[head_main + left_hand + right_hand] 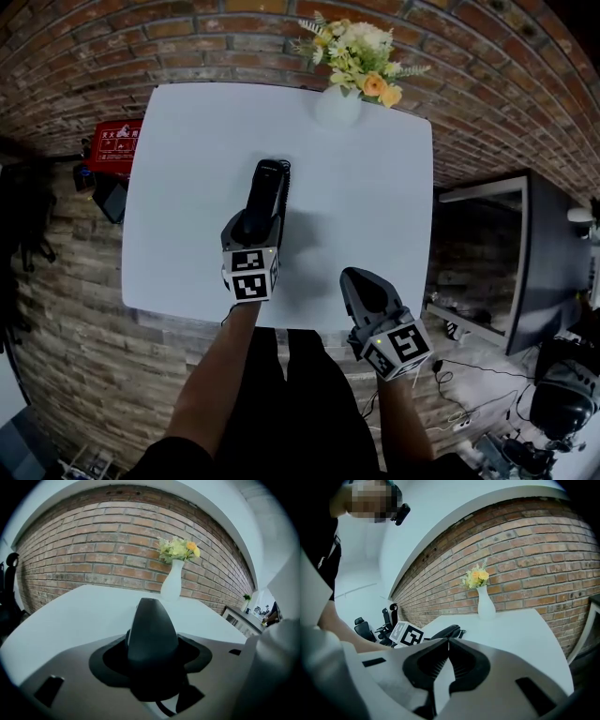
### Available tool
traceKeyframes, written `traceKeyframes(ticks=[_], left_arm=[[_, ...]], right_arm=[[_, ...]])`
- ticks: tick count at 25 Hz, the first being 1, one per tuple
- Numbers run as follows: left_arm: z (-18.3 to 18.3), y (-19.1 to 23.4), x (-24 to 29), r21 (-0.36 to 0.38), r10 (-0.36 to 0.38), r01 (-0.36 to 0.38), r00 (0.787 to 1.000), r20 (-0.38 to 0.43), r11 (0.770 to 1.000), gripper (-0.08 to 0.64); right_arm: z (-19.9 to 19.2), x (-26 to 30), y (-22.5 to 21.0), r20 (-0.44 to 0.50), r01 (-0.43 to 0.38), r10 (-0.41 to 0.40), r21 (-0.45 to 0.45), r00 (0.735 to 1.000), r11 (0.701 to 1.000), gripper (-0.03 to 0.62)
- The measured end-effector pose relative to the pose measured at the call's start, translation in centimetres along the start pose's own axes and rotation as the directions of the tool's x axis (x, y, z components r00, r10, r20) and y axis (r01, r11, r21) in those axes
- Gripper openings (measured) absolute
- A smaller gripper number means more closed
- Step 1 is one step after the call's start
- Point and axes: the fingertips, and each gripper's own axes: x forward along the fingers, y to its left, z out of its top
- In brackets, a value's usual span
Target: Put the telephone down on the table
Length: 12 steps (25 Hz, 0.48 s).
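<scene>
A black telephone handset (265, 192) (152, 634) points away from me over the white table (187, 187), low above its top. My left gripper (251, 225) (152, 657) is shut on the handset's near end, with the dark pads on both sides of it. A bit of coiled cord shows at the handset's far end. Whether the handset touches the table I cannot tell. My right gripper (361, 281) (449, 641) is over the table's front edge at the right, shut with nothing in it. In the right gripper view the handset (445, 632) shows past the left gripper's marker cube (407, 633).
A white vase (337, 105) (172, 583) (485, 604) with yellow and white flowers stands at the table's far edge by the brick wall. A red box (117, 142) sits left of the table, a dark cabinet (530, 262) to the right. Office chairs (363, 625) stand off to the left.
</scene>
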Motion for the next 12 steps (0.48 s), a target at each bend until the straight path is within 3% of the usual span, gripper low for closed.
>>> traceKeyframes(ticks=[6, 12], left_arm=[[0.1, 0.0, 1.4, -0.029, 0.061, -0.062, 0.998, -0.02, 0.998, 0.279], [-0.2, 0.1, 2.4, -0.002, 0.101, -0.102, 0.993, -0.052, 0.995, 0.279]], right_arm=[[-0.1, 0.2, -0.2, -0.004, 0.001, -0.001, 0.0, 1.0, 1.0, 0.023], [0.0, 0.2, -0.5, -0.004, 0.0, 0.0, 0.003, 1.0, 1.0, 0.023]])
